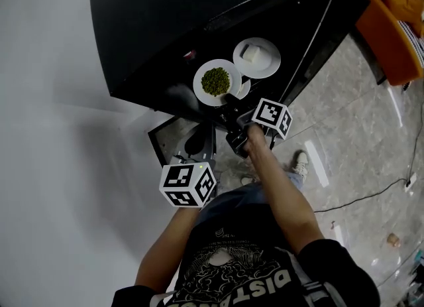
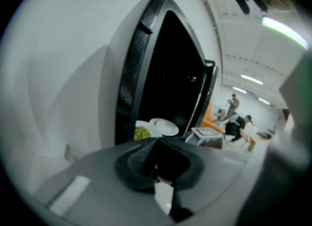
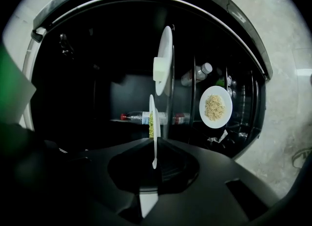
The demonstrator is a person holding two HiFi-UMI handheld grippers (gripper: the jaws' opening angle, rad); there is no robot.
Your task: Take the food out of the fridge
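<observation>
The right gripper [image 1: 232,105] is clamped narrow on the near rim of the round white plate of chopped green food [image 1: 215,81], which lies just above it at upper centre, at the mouth of the open black fridge [image 1: 165,27], beside a second white plate bearing a pale block [image 1: 257,57].
</observation>
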